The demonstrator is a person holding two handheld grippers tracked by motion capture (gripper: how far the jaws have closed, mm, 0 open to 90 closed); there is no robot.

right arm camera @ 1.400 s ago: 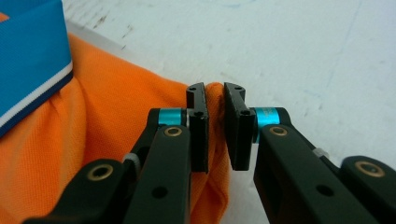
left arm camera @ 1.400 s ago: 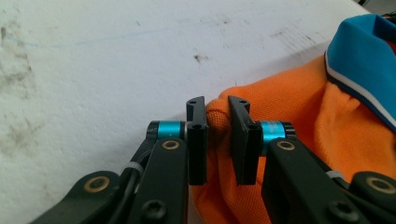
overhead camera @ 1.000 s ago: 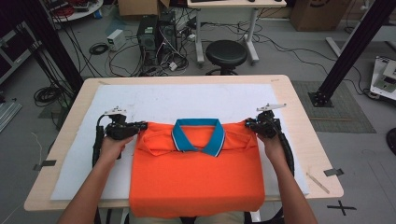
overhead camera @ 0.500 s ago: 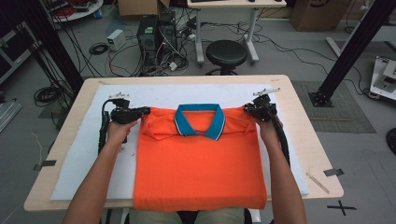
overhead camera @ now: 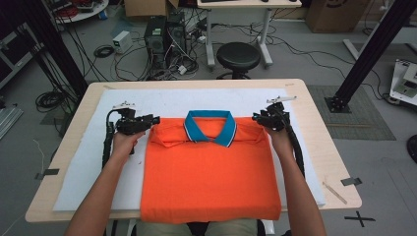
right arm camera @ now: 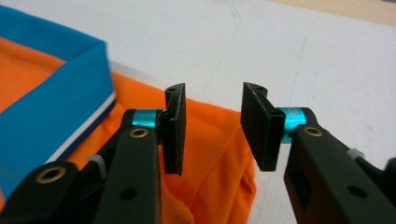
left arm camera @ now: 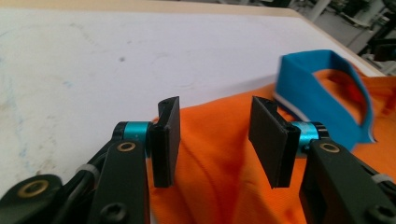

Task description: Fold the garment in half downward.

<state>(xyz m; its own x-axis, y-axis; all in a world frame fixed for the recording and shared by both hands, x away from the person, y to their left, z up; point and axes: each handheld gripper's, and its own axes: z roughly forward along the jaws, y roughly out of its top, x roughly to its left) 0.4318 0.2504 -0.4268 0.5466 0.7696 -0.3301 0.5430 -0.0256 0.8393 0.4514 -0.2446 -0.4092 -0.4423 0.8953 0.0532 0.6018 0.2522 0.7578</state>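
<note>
A folded orange polo shirt (overhead camera: 211, 172) with a blue collar (overhead camera: 210, 127) lies flat on the white sheet. My left gripper (overhead camera: 156, 119) sits at the shirt's left shoulder, my right gripper (overhead camera: 255, 118) at its right shoulder. Both sets of jaws have just been opening. In the left gripper view the left gripper (left arm camera: 215, 112) stands open, with orange cloth (left arm camera: 224, 140) lying loose between the pads and the collar (left arm camera: 322, 79) beyond. In the right gripper view the right gripper (right arm camera: 214, 93) is open over the shoulder's edge (right arm camera: 210, 154), and no pad presses the cloth.
The white sheet (overhead camera: 196, 98) covers most of the wooden table (overhead camera: 324, 147). The shirt's hem reaches the table's near edge. A black stool (overhead camera: 238, 56), a computer case (overhead camera: 164, 34) and loose cables lie on the floor behind the table.
Both grippers carried the shirt's shoulders a little farther up the table, then their jaws opened and let go of the cloth, which now lies flat.
</note>
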